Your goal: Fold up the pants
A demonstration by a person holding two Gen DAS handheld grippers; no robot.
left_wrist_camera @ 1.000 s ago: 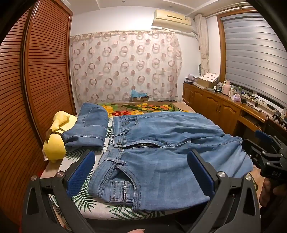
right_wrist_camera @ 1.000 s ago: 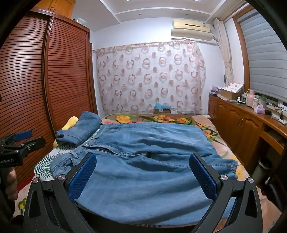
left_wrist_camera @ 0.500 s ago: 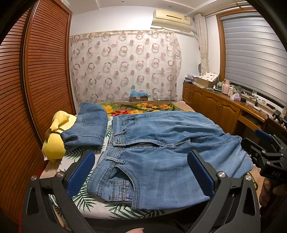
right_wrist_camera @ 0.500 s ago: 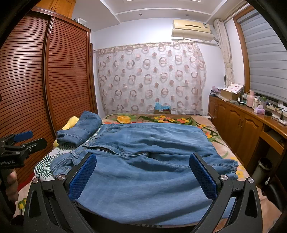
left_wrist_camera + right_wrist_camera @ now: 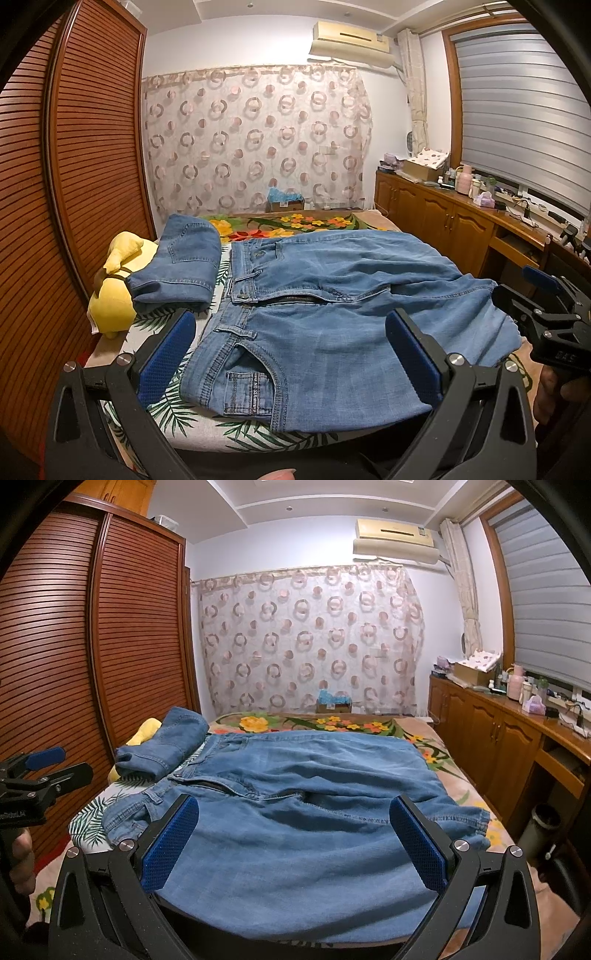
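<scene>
Light blue jeans (image 5: 332, 306) lie spread flat across the bed, waistband to the left, legs to the right; they also show in the right wrist view (image 5: 295, 812). My left gripper (image 5: 290, 354) is open and empty, held just in front of the near waist pocket. My right gripper (image 5: 293, 843) is open and empty, held in front of the near leg. Each gripper shows at the edge of the other's view: the right gripper (image 5: 543, 314), the left gripper (image 5: 33, 775).
A folded pair of jeans (image 5: 184, 266) rests on a yellow plush toy (image 5: 114, 291) at the bed's left side. A wooden slatted wardrobe (image 5: 74, 184) stands on the left, a wooden cabinet (image 5: 443, 221) with clutter on the right. The floral bedsheet (image 5: 288, 225) runs back to the curtain.
Both grippers have barely shifted, drifting slightly back and up. The jeans lie as before and both grippers stay open.
</scene>
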